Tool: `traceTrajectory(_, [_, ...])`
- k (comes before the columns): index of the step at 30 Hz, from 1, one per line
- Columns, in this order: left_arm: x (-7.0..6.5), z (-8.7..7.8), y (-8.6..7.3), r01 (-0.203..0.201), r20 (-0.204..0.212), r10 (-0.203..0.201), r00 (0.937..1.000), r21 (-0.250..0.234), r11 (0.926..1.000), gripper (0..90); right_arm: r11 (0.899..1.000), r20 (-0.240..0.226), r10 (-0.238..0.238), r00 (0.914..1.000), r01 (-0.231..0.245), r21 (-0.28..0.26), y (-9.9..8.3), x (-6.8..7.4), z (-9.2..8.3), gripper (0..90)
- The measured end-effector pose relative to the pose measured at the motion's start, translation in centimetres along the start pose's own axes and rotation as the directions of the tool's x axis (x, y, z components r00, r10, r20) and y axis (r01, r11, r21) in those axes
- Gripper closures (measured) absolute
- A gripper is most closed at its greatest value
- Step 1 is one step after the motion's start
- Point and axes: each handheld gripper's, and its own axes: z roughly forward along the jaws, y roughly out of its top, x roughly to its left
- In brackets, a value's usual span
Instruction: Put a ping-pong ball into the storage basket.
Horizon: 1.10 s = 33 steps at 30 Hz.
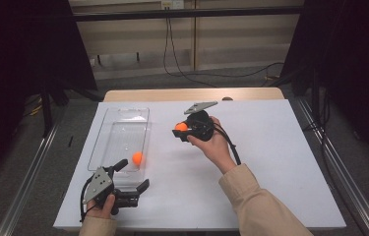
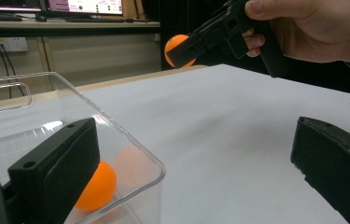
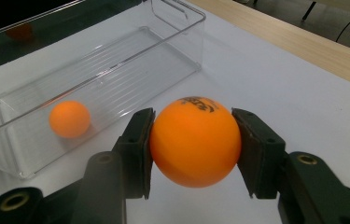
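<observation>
A clear plastic tray (image 1: 121,129) lies on the left of the white table, and one orange ball (image 1: 137,158) rests near its near end. My right gripper (image 1: 184,129) hovers over the table's middle, just right of the tray, shut on a second orange ball (image 3: 195,142) with dark print on top. The held ball (image 2: 174,44) and right gripper (image 2: 196,42) hang above the table. My left gripper (image 1: 135,173) stands open at the tray's near right corner (image 2: 156,170), one jaw by the tray ball (image 2: 99,186), the other over bare table.
White sheet (image 1: 270,162) covers the table, with a wooden strip (image 1: 192,94) along the far edge. Metal rails run down both sides on the floor. Cables trail on the floor beyond the table. Dark curtains stand left and right.
</observation>
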Motion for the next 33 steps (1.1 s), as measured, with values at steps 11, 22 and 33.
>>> traceTrajectory(11, [0.0,0.0,0.0,0.005,-0.001,-0.005,1.0000,-0.001,1.0000,1.1,1.000,-0.009,-0.012,0.9999,0.012,0.002,0.4,0.5,0.6,51.2])
traceTrajectory(22, [0.0,0.0,0.0,0.004,-0.001,-0.004,1.0000,-0.003,1.0000,1.1,1.000,-0.021,-0.024,0.9995,0.024,0.000,0.8,0.9,1.1,51.2])
traceTrajectory(33, [0.0,0.0,0.0,0.004,-0.001,-0.004,1.0000,-0.002,1.0000,1.1,1.000,-0.026,-0.025,0.9994,0.025,0.002,1.0,1.1,1.3,51.3])
